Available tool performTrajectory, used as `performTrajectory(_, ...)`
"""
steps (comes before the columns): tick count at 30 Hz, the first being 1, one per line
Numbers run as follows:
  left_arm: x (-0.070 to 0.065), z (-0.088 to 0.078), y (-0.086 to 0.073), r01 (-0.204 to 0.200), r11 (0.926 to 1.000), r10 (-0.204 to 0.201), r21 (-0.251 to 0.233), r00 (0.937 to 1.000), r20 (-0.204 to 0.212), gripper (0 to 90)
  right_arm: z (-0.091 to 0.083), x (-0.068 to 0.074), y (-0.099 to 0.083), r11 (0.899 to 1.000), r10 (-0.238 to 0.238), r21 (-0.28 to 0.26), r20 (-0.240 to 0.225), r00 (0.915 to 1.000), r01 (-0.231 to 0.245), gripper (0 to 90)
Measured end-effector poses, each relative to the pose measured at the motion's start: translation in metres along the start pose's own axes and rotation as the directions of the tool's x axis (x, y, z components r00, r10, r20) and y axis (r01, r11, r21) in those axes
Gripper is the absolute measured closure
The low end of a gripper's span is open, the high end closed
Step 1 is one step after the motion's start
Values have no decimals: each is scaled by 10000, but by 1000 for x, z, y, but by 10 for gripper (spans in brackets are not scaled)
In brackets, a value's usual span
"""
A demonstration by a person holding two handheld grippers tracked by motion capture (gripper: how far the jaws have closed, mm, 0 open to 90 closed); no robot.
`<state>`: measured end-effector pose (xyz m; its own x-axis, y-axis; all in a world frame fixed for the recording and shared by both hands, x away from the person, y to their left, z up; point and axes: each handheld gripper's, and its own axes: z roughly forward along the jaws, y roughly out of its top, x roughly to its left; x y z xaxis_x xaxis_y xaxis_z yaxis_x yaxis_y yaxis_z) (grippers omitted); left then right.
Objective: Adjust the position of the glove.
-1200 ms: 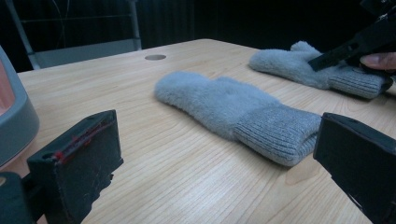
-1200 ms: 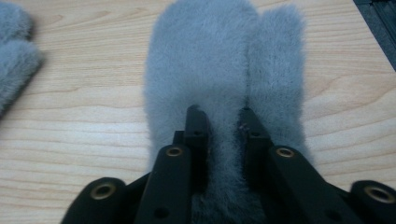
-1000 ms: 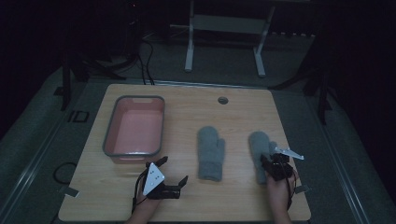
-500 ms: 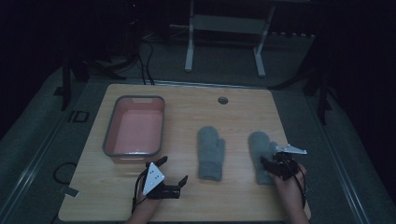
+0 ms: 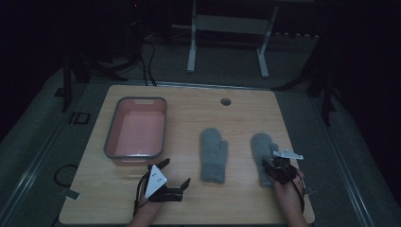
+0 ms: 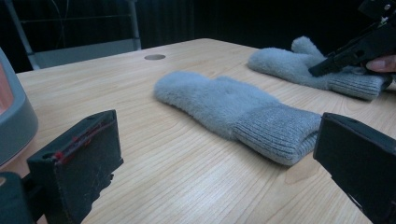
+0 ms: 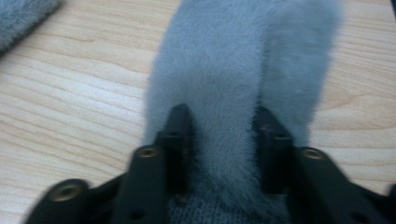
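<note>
A grey tub with a pink inside sits on the left of the wooden table. A second grey mitten lies mid-table, and a small round hole marks the far edge.

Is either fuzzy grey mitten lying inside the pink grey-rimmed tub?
No: both the middle grey mitten and the right grey mitten lie flat on the wooden table, apart from the pink tub.
</note>
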<state>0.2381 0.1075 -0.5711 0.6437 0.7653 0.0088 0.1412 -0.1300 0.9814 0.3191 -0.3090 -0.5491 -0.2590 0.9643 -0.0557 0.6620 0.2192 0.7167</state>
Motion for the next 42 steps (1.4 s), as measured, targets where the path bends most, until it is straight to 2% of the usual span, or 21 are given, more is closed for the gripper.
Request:
performTrajectory(4,0,0,0,-9,10000,9,-6,10000,13,12,-1,4,2,9998,200,-2,273,9994,-200,785)
performTrajectory(7,0,0,0,-9,10000,9,-8,10000,4,12,-6,7,6,9990,419,-150,451,9981,-412,798)
performTrajectory(11,0,0,0,17,10000,-17,-4,10000,0,12,-15,11,16,9951,929,-368,410,9948,-914,800)
performTrajectory(15,0,0,0,40,10000,-40,-5,10000,-17,12,-18,19,23,9950,952,-341,436,9945,-938,799)
performTrajectory(16,0,0,0,47,10000,-47,-4,10000,-19,12,-21,25,28,9943,988,-448,468,9940,-967,800)
performTrajectory(21,0,0,0,70,10000,-70,-19,10000,-8,12,-36,41,41,9916,925,-957,498,9945,-874,800)
performTrajectory(29,0,0,0,-5,10000,5,-19,10000,-15,12,-52,61,67,9807,1300,-1458,-123,9914,-1304,799)
performTrajectory(37,0,0,0,0,10000,0,-22,10000,-16,12,-58,90,82,9752,1303,-1688,-835,9879,-1429,798)
performTrajectory(42,1,-1,0,69,10000,-70,-16,10000,-63,12,-53,109,89,9716,1393,-1757,-1177,9832,-1587,799)
